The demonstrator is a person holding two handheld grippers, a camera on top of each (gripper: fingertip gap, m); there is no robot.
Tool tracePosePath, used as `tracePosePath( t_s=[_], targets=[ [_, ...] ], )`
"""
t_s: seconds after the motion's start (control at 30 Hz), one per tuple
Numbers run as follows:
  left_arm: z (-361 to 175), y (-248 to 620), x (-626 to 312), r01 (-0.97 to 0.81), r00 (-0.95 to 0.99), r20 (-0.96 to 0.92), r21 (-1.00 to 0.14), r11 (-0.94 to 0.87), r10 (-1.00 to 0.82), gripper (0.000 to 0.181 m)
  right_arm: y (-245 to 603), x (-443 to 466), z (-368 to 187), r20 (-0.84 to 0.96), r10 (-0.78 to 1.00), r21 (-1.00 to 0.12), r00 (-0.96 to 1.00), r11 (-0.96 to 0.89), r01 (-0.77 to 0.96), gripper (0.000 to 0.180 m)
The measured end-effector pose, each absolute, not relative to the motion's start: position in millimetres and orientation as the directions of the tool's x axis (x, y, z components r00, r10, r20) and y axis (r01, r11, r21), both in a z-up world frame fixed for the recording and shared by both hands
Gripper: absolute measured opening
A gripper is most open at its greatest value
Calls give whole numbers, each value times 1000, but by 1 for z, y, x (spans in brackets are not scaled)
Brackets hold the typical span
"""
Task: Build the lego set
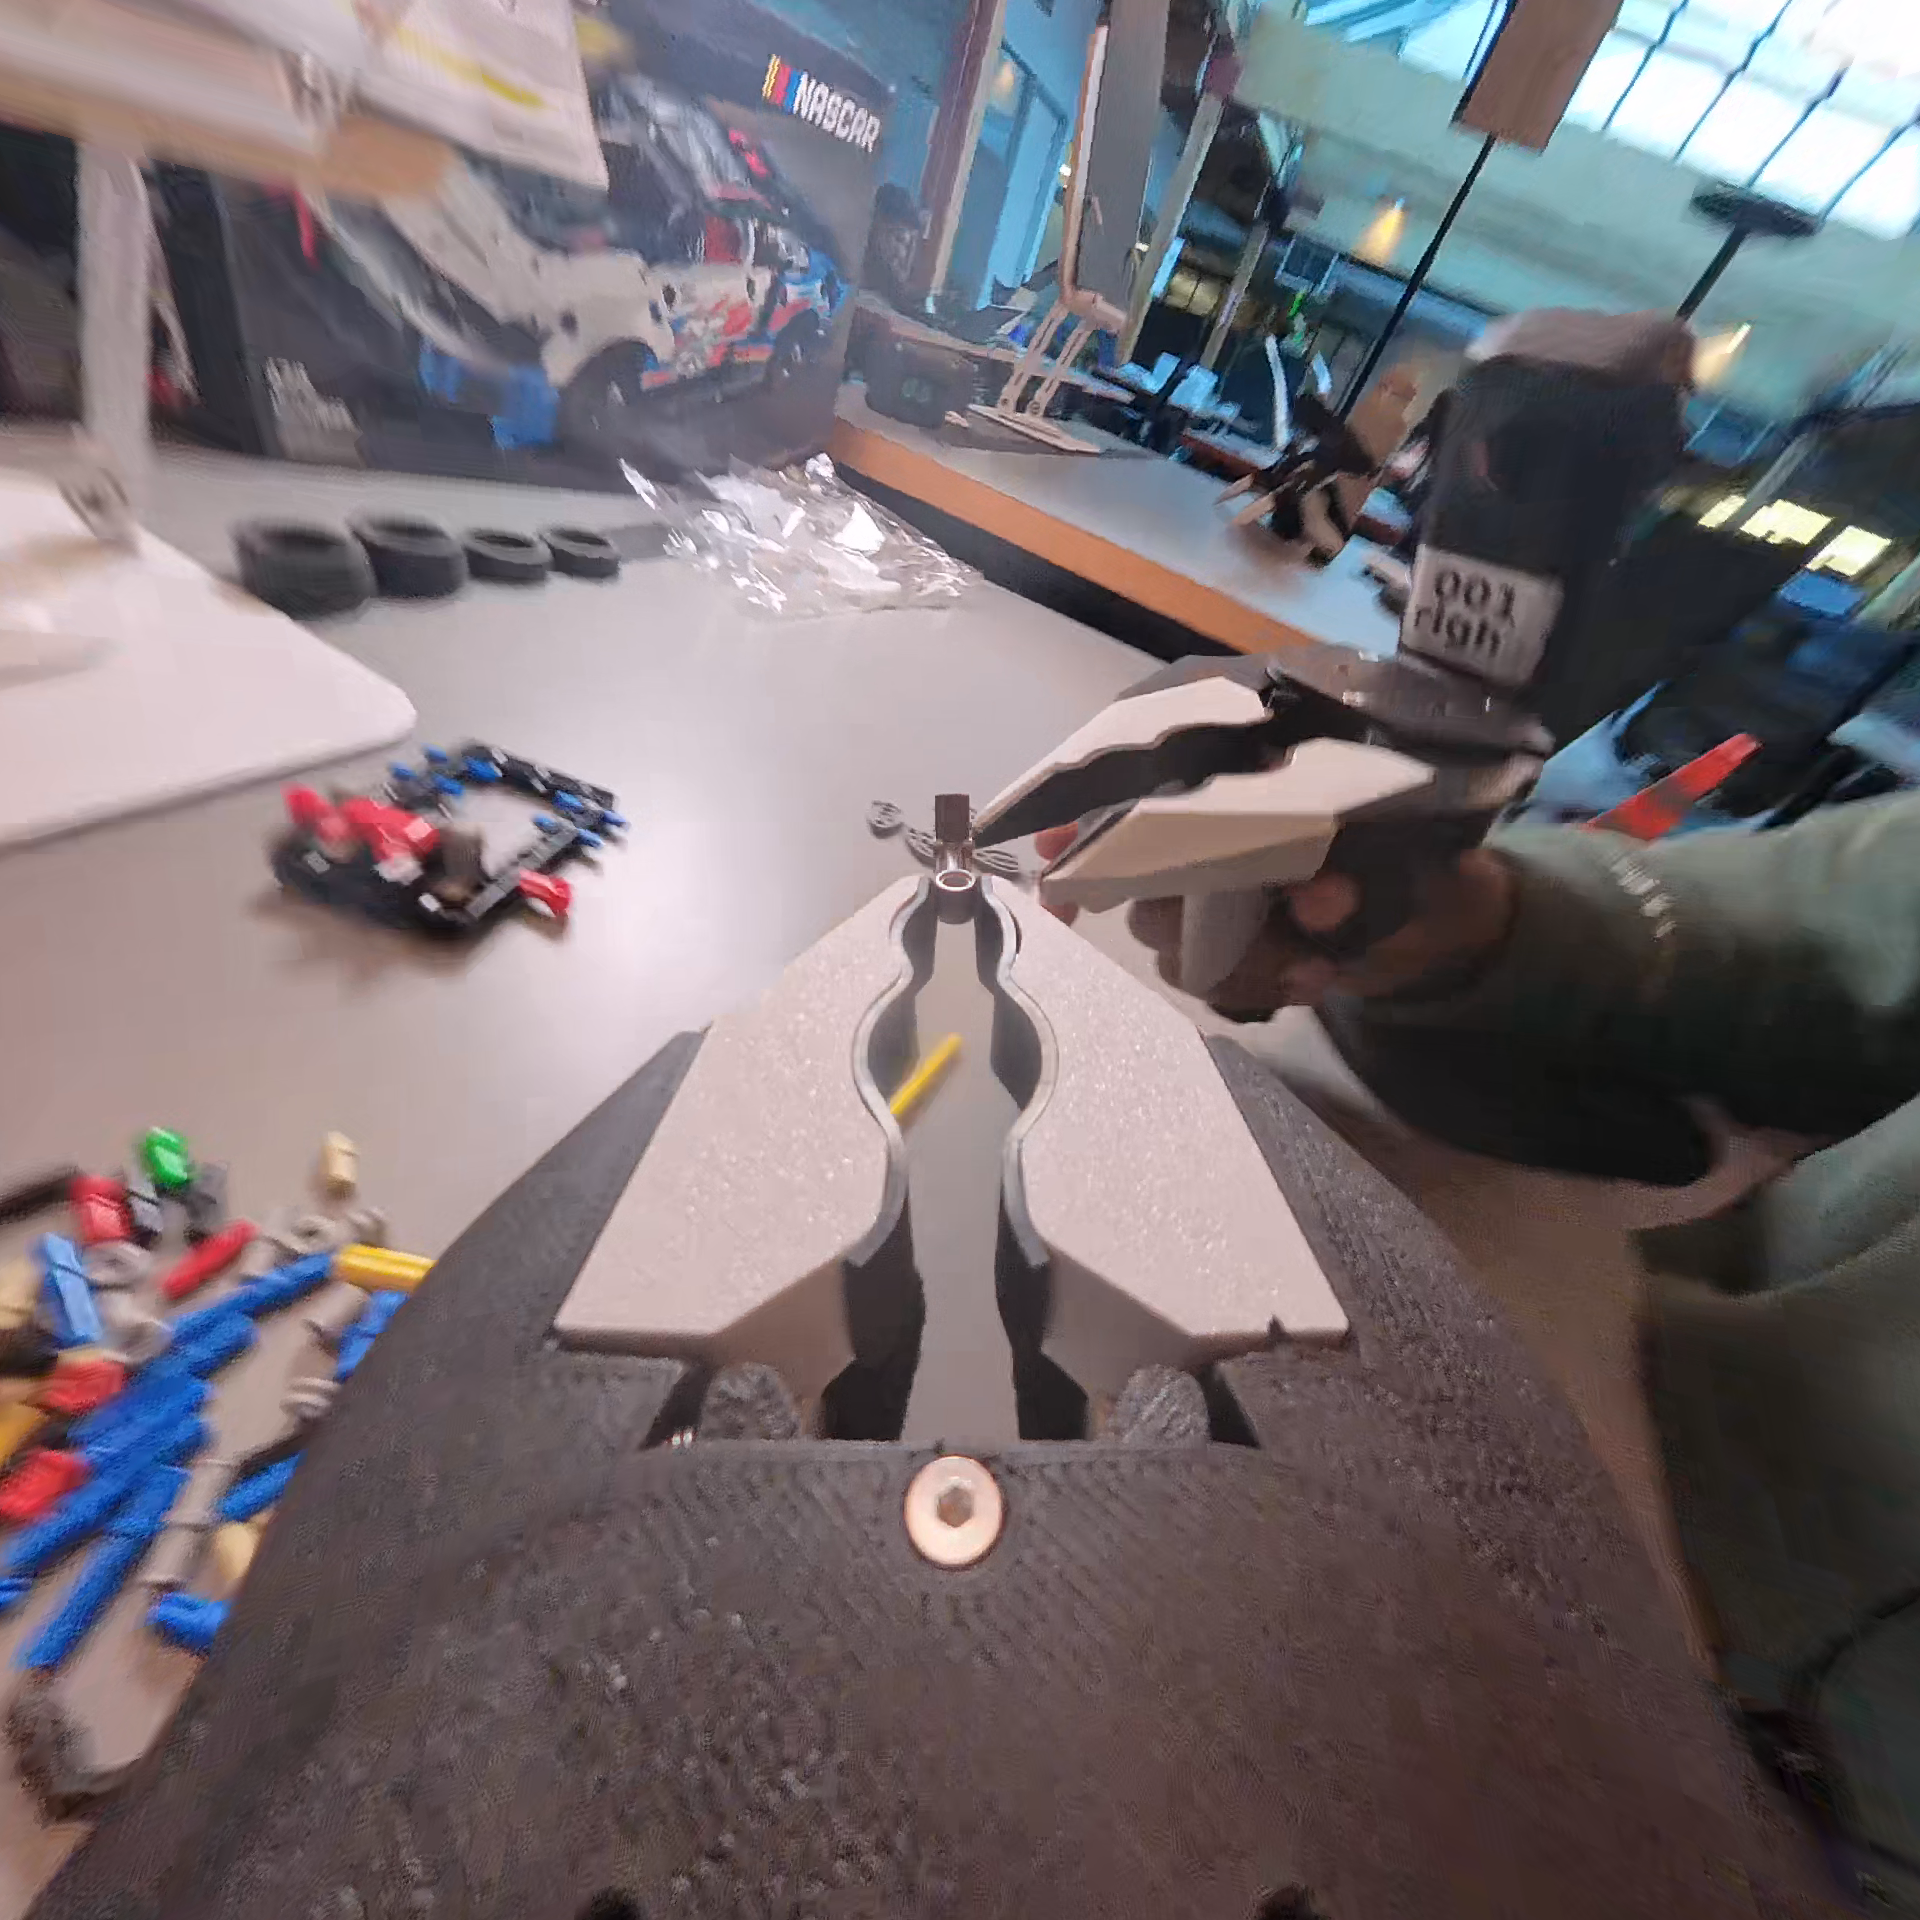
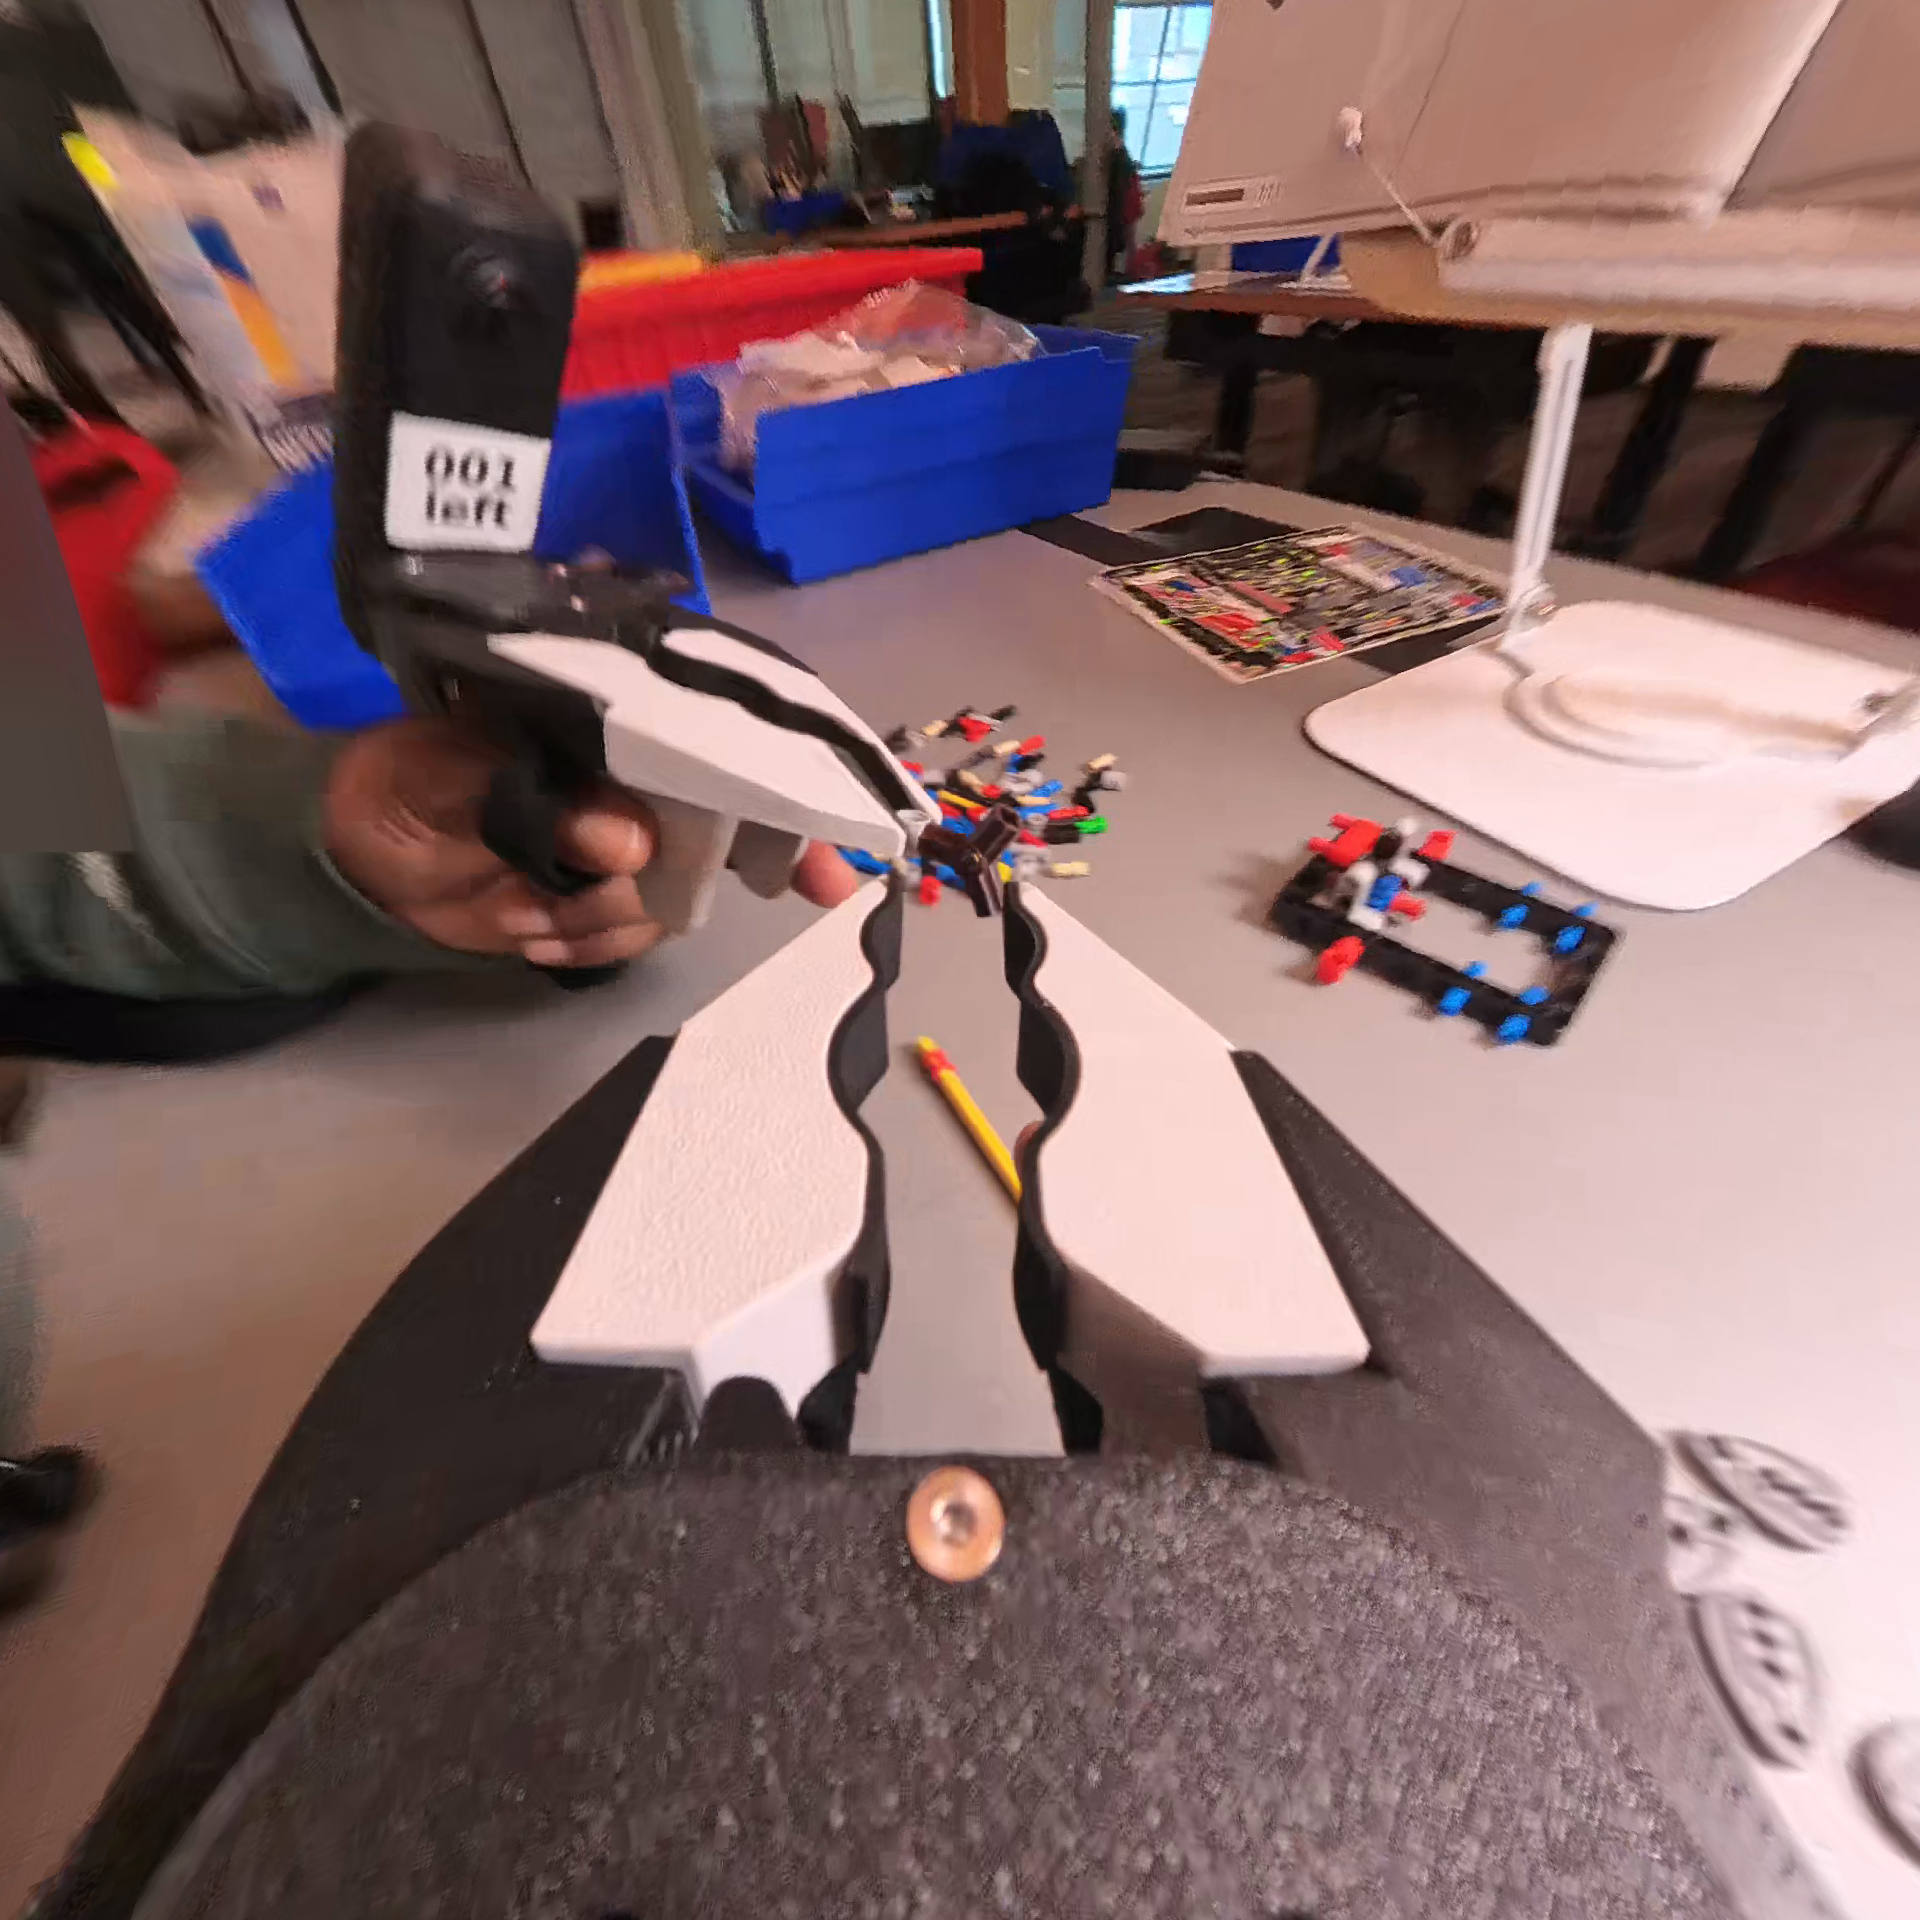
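Observation:
My left gripper (image 1: 954, 888) is shut on a small grey connector (image 1: 953, 881), held above the grey table. A dark three-armed piece (image 1: 951, 814) sits on top of the connector. In the right wrist view the left gripper (image 2: 909, 828) comes in from the left with the dark piece (image 2: 971, 850) at its tip. My right gripper (image 2: 951, 896) has its jaws partly apart. One arm of the dark piece hangs between them, near the right fingertip. It also shows in the left wrist view (image 1: 1013, 854), coming from the right.
A black frame with red and blue parts (image 2: 1444, 935) lies to the right. A pile of loose parts (image 2: 997, 790) lies behind the grippers, a yellow axle (image 2: 971, 1117) below them. Blue bins (image 2: 914, 457), a sticker sheet (image 2: 1309, 597), a white stand base (image 2: 1621, 748), tyres (image 1: 405, 556). Left and right tips are no more than a few centimetres apart. Left tips and right tips are each some 9 centimetres from the yellow axle (image 2: 971, 1117).

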State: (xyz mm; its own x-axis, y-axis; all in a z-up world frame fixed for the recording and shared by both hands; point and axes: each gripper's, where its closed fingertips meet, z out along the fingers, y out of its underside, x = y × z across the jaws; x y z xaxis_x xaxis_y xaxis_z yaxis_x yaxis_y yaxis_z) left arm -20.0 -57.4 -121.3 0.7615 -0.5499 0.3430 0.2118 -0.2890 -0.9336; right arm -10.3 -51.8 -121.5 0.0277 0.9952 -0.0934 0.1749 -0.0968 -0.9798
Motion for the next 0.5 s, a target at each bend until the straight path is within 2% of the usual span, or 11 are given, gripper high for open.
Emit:
tracePosePath(
  t_s=[0.17,0.3,0.4,0.5],
  targets=[
    [-109,-62,-17,-70,840,-22,-995,-67,-543,5,-55,-7,-111,-419,905,-905,-73,-410,118,25],
    [-103,-67,-8,-191,834,-187,-981,47,-519,6,-61,-8,-107,-609,779,-793,-152,-598,117,37],
    [-101,-70,-2,-250,823,-264,-963,96,-503,6,-63,-8,-103,-730,653,-680,-204,-724,113,35],
    [-104,-71,3,-303,810,-319,-946,114,-492,6,-63,-8,-104,-760,616,-645,-208,-755,120,25]
  ],
)
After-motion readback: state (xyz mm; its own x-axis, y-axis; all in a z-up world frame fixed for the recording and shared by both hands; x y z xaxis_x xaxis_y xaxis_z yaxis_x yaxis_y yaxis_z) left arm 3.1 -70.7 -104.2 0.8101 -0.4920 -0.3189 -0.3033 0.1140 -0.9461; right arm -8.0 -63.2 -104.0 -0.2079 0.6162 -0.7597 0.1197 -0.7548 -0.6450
